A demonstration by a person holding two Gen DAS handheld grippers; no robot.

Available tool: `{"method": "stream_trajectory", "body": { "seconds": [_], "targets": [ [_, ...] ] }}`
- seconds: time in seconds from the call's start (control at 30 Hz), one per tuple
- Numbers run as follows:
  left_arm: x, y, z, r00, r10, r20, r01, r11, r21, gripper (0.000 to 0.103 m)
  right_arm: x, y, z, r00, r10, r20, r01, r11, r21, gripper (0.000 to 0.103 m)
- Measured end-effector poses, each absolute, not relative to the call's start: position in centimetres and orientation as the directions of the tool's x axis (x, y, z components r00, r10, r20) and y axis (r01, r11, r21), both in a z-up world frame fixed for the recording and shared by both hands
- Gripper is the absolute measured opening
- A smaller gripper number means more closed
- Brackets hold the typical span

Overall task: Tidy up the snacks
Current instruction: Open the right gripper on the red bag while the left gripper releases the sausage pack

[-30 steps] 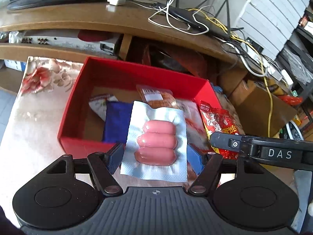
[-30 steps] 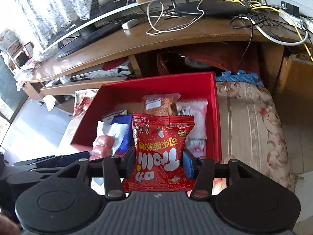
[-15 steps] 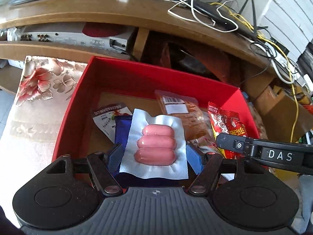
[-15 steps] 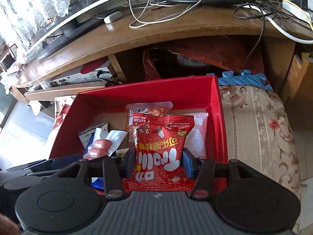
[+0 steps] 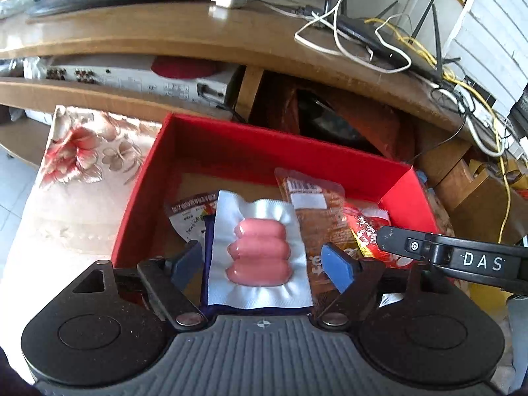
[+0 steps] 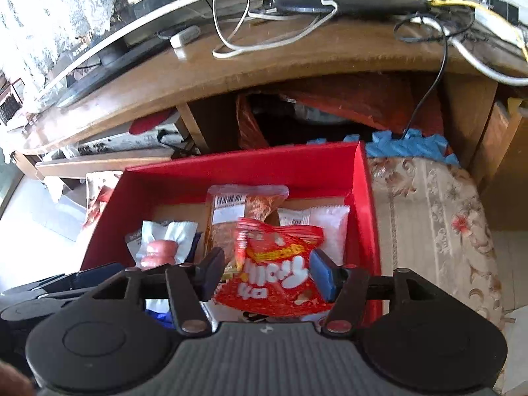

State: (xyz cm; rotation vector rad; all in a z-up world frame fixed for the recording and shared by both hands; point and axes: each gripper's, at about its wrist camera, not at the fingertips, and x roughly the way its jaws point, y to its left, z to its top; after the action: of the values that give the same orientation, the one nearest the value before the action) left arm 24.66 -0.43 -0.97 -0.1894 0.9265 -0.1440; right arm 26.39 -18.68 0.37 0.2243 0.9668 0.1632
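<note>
Wooden desk overhangs red box; cables above.

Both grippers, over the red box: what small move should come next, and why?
Probably lift both straight up and back out. The left gripper stands open, fingers clear of the sausage pack, which lies inside the red box. The right gripper is open too, with the red snack bag loose between its fingers, over the box. Neither pack looks gripped, so nothing is left to place.
</note>
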Motion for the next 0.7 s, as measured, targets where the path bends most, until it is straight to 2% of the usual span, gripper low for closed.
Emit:
{"method": "stream_trajectory", "body": {
  "seconds": [0.3,0.7],
  "targets": [
    [23.4,-0.9,0.5,0.610,-0.234,-0.757,0.072,0.968,-0.241,0.085,25.0,-19.3,2.1,0.586,0.237,-0.775,-0.037,0.963,0.266,0.060],
    [20.8,-2.6,1.5,0.621,-0.238,-0.747,0.144,0.971,-0.189,0.086,21.6,-20.6,3.4,0.600,0.210,-0.772,-0.024,0.969,0.245,0.060]
  ]
}}
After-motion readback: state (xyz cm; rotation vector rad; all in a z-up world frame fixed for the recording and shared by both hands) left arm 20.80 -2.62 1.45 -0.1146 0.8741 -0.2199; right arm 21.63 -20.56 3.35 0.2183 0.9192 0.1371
